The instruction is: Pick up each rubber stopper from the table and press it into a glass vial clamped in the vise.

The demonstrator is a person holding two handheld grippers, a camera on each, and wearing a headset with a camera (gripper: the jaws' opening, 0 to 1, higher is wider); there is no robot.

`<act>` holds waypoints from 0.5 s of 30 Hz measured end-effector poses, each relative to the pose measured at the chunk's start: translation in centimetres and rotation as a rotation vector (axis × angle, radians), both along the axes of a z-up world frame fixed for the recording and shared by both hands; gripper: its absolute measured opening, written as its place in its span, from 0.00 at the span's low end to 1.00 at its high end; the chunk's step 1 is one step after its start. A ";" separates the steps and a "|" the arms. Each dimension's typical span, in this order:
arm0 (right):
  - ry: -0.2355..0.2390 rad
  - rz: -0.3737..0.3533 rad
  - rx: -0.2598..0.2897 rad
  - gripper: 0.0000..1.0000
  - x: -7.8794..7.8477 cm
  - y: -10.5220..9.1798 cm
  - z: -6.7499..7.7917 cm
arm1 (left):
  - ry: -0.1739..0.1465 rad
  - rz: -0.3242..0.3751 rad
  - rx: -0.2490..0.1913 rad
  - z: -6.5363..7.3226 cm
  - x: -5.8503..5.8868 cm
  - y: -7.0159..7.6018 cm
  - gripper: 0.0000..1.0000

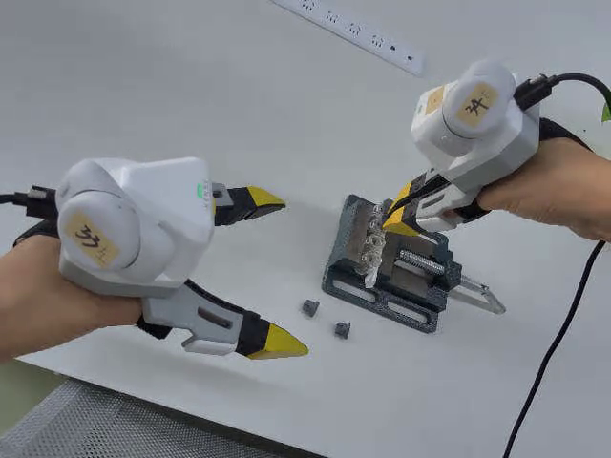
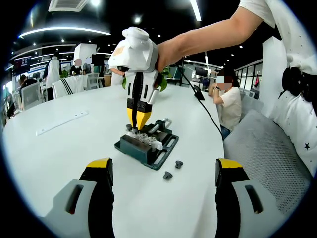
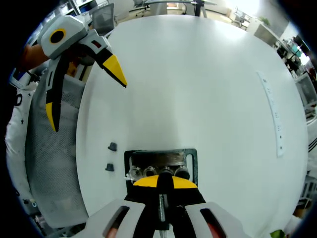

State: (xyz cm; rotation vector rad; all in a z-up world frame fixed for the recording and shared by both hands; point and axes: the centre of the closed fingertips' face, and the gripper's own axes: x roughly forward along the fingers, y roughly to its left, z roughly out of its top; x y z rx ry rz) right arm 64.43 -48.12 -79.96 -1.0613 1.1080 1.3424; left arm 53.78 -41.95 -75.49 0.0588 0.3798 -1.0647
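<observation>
Nearest the person, the left tongs hang above the white tabletop, their yellow-tipped jaws spread wide with nothing between them. Just past those tips lie two small dark grey rubber stoppers, one and its neighbour. They are near each other but apart, loose on the tabletop just beside the near edge of the dark grey metal vise. The vise clamps a short row of clear glass vials upright between its blocks. The right tongs point down onto that row from the far side, pressed together, with the tips at the mouth of a vial at one end. Whether a stopper sits between or under the tips cannot be told. Farther off, a long white power strip lies on the tabletop.

The step in hand looks like seating a stopper in the end vial with the right tongs, while two stoppers wait to be collected. The next move probably calls for lifting the right tongs straight up off the glass. The spread left tongs could then close on a loose stopper by its sides, line it up over an open vial, and press it squarely down so the glass is not levered sideways.
</observation>
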 end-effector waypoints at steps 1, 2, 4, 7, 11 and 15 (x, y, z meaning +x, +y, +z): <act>0.006 -0.012 0.002 0.03 0.1 0.0 0.0 | 0.000 0.001 -0.002 0.0 0.0 0.0 0.84; 0.013 -0.026 0.004 0.03 0.1 0.0 0.0 | 0.000 0.002 -0.004 0.0 0.1 0.0 0.84; 0.015 -0.027 0.007 0.03 0.2 0.0 -0.1 | 0.000 0.002 -0.004 0.0 0.1 -0.1 0.84; 0.019 -0.038 0.010 0.03 0.1 0.0 -0.1 | 0.002 0.001 -0.003 -0.1 0.1 -0.1 0.84; 0.024 -0.045 0.012 0.03 0.0 0.1 -0.2 | 0.002 0.000 -0.004 -0.2 0.1 0.0 0.84; 0.021 -0.050 0.018 0.03 0.0 0.1 -0.2 | 0.001 -0.001 -0.006 -0.1 0.2 -0.2 0.84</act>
